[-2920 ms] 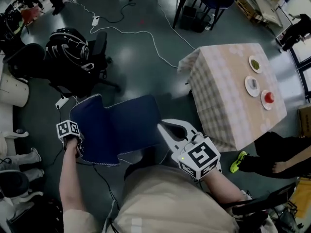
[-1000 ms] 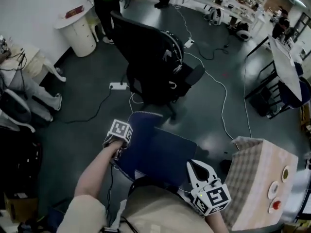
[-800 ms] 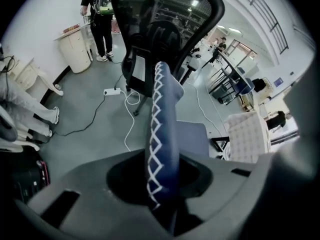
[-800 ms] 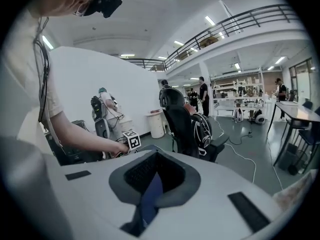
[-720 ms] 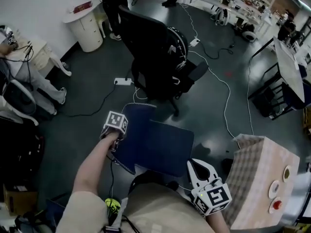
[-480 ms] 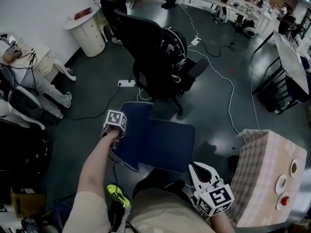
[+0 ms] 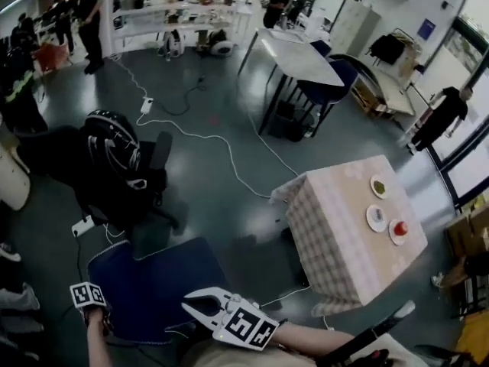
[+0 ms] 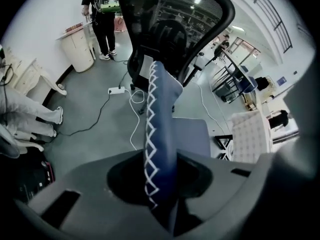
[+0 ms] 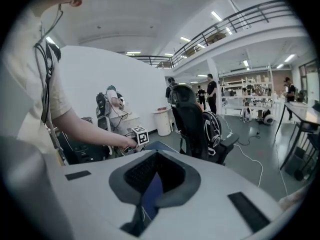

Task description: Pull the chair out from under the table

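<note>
Both my grippers at the blue chair [image 7: 153, 289], left gripper [image 8: 159, 184] clenched on its white-stitched backrest edge, right gripper [image 7: 189, 303] closed on nothing (only blue seat shows through its hollow), chair standing well apart from the checked-cloth table [image 7: 344, 220], near a black office chair [image 7: 114, 167]

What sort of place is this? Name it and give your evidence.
Probably a lab or workshop: shelves of gear at the back, cables and a power strip across the floor, plus an office chair and work tables.
</note>
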`<action>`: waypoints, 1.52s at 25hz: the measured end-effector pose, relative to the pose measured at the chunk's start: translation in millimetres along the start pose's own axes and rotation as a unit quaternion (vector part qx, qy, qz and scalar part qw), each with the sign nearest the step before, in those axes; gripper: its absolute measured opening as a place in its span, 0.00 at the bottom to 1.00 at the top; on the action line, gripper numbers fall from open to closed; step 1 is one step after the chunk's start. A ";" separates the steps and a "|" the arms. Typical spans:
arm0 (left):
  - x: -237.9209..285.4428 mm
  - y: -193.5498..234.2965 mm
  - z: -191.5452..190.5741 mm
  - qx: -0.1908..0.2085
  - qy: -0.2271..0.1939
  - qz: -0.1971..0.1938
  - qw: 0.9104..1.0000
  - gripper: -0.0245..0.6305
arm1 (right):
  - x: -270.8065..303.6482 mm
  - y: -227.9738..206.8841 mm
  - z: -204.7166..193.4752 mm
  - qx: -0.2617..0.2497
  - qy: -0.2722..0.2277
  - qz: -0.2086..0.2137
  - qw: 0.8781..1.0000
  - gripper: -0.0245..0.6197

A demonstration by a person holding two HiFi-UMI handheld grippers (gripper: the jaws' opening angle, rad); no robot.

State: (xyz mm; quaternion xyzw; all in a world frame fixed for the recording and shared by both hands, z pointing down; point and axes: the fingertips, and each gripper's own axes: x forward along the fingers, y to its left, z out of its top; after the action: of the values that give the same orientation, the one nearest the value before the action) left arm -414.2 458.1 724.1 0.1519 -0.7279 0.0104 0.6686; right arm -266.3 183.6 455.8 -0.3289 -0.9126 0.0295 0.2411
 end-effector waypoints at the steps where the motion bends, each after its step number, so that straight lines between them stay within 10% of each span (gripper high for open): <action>1: 4.3 -0.9 8.6 0.007 -0.001 -0.005 1.000 0.19 | 6.8 -3.6 5.0 -0.002 -0.004 -0.007 1.000 0.05; 38: -15.8 102.5 63.5 0.018 -0.002 0.017 1.000 0.19 | 65.3 -16.1 15.4 0.049 -0.010 -0.051 0.997 0.05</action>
State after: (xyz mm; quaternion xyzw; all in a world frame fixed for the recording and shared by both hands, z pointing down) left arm -499.0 545.3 721.3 0.1521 -0.7314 0.0344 0.6639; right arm -326.3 212.8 473.1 -0.2692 -0.9281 0.0651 0.2489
